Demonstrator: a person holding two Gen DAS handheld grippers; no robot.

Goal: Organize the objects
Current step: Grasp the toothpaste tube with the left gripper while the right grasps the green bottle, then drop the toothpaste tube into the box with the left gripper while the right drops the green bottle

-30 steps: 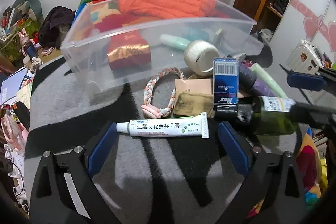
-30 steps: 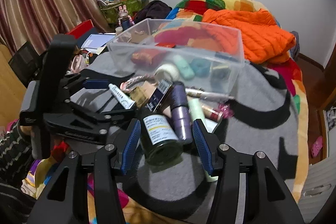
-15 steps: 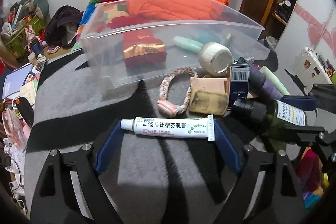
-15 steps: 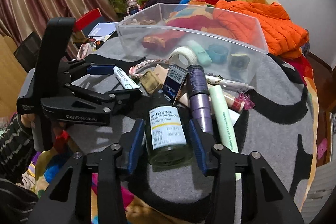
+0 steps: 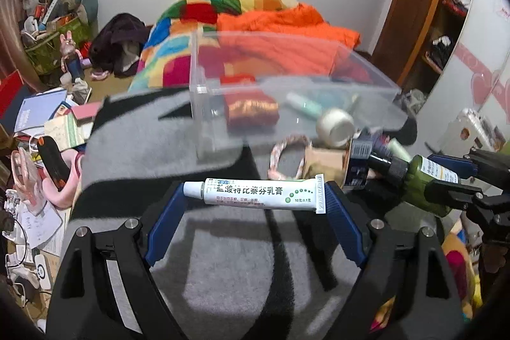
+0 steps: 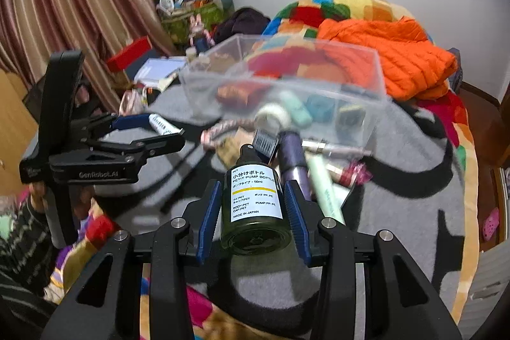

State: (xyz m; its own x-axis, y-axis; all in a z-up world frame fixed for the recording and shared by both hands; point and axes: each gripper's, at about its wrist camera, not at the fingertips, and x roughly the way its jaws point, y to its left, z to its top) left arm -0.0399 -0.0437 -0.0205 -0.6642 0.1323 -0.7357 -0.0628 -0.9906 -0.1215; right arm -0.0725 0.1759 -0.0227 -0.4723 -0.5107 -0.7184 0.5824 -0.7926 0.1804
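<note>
My left gripper (image 5: pixel 255 199) is clamped end to end on the white ointment tube (image 5: pixel 259 192), lifted clear of the grey blanket (image 5: pixel 223 260). My right gripper (image 6: pixel 253 206) squeezes the green pump bottle (image 6: pixel 255 203) round its body. The clear bin (image 5: pixel 287 97) sits just beyond the pile. My worry: the tube is pinched only by cap and crimp, so it could buckle or pop out before reaching the bin, and the round bottle might slide if tipped.

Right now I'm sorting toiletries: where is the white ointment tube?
In the left wrist view the white ointment tube is held crosswise in the left gripper, lifted above the grey blanket, just in front of the clear plastic bin.
</note>
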